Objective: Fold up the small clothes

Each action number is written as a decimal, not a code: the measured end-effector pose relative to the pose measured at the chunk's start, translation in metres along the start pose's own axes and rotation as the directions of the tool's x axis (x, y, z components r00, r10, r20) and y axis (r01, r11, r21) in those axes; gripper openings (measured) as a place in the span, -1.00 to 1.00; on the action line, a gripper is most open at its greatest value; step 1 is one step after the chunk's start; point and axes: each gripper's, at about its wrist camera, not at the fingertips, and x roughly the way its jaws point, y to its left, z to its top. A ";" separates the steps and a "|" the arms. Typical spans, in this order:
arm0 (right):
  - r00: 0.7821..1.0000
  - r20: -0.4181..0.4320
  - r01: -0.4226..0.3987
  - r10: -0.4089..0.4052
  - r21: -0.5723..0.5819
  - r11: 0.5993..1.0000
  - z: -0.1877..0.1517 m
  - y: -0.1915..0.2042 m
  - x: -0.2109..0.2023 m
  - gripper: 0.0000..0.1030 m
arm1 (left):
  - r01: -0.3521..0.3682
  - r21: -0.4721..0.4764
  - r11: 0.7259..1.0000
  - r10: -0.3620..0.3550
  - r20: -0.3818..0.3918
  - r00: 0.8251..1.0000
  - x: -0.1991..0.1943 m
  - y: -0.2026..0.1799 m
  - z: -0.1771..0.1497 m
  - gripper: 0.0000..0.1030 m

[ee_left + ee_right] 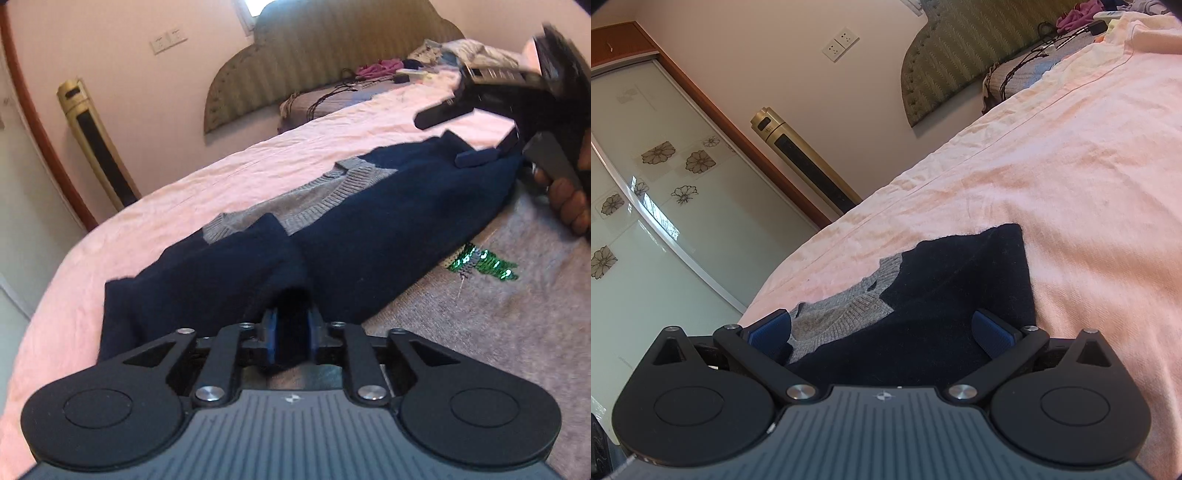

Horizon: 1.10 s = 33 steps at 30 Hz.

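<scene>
A small grey knit sweater (498, 314) with navy sleeves and a green sequin motif (484, 264) lies on the pink bedsheet (184, 199). Both navy sleeves (406, 206) are folded across its chest below the grey ribbed collar (332, 192). My left gripper (292, 332) sits low at the near sleeve, its blue pads a narrow gap apart with navy cloth bunched between them, not visibly pinched. My right gripper (439, 140), held by a hand (569, 199), hovers open over the far sleeve. In the right wrist view the right gripper (881, 330) spreads wide above the navy sleeve (960, 295) and collar (846, 306).
A padded headboard (295, 55) stands at the far end, with a pillow (325, 99), cables and loose clothes (380, 68) near it. A gold tower unit (809, 162) and a glass wardrobe door (646, 221) stand beyond the bed's left edge. Pink sheet stretches right of the sweater.
</scene>
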 end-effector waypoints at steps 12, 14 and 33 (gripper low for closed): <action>0.996 -0.089 -0.053 0.026 -0.317 0.947 -0.019 0.112 0.006 0.90 | 0.156 -0.536 0.829 -0.099 0.134 0.986 -0.041 0.060 -0.061 0.58; 0.976 -0.205 -0.154 0.074 -0.408 0.900 -0.033 0.159 0.025 0.90 | 0.161 -0.582 0.797 -0.132 0.093 0.987 -0.031 0.066 -0.071 0.66; 0.866 -0.479 -0.211 -0.143 -0.611 0.763 -0.095 0.249 0.150 -0.62 | 0.262 -0.651 0.712 -0.188 0.182 0.965 -0.032 0.080 -0.082 0.98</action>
